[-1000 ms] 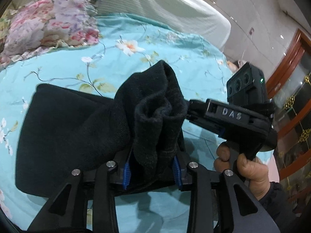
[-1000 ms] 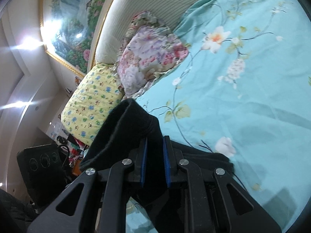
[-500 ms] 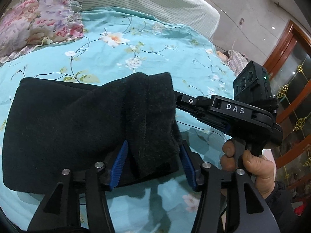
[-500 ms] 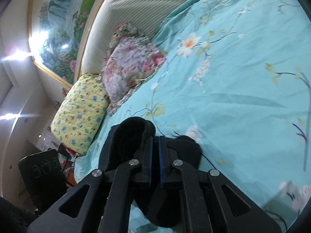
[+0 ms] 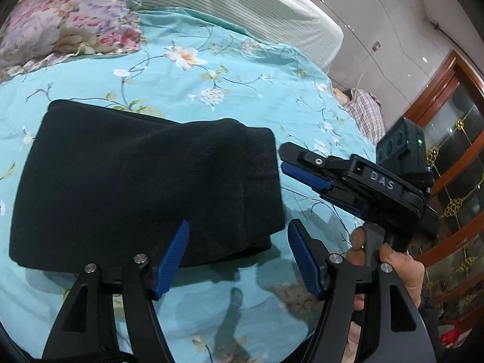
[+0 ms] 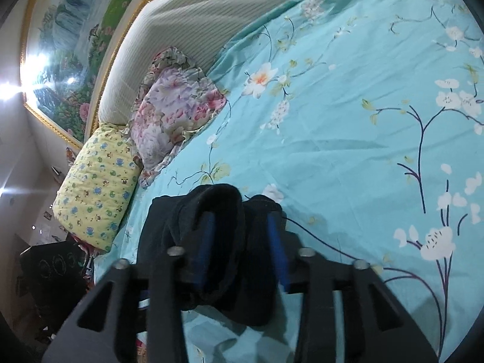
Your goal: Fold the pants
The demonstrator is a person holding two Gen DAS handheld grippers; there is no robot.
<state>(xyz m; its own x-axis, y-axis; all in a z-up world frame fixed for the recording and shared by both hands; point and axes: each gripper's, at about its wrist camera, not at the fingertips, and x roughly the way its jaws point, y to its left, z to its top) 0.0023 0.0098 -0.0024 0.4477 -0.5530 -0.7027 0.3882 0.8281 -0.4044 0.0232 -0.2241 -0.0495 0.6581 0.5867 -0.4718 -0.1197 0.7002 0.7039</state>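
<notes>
The black pants [image 5: 145, 187] are lying folded in a thick flat bundle on the bed sheet [image 5: 211, 96], which is turquoise with white flowers and thin dark branches printed on it. The folded edge is on the right side in the left wrist view, and you can see a couple of layers stacked at the lower right corner.

The left gripper [image 5: 239, 257] is spread wide, blue pads well apart, and it's got nothing in it. Its left pad sits over the near edge of the pants and the other pad is over bare sheet just past the corner of the bundle.

The right gripper [image 5: 305, 171] comes in from the right with its tips just beside the folded edge. In its own view the right gripper's pads are parted with a hump of black fabric sitting between them. It doesn't look pinched, but that shot is blurry and the cloth covers the tips, so I can't say for sure whether it's touching the pads. The right hand [image 5: 390, 266] is wrapped around the handle.

Further back there's a pink and purple flowery pillow [image 6: 178, 112] with a yellow pillow [image 6: 96, 184] beside it, both against the striped cream headboard [image 6: 217, 15].
</notes>
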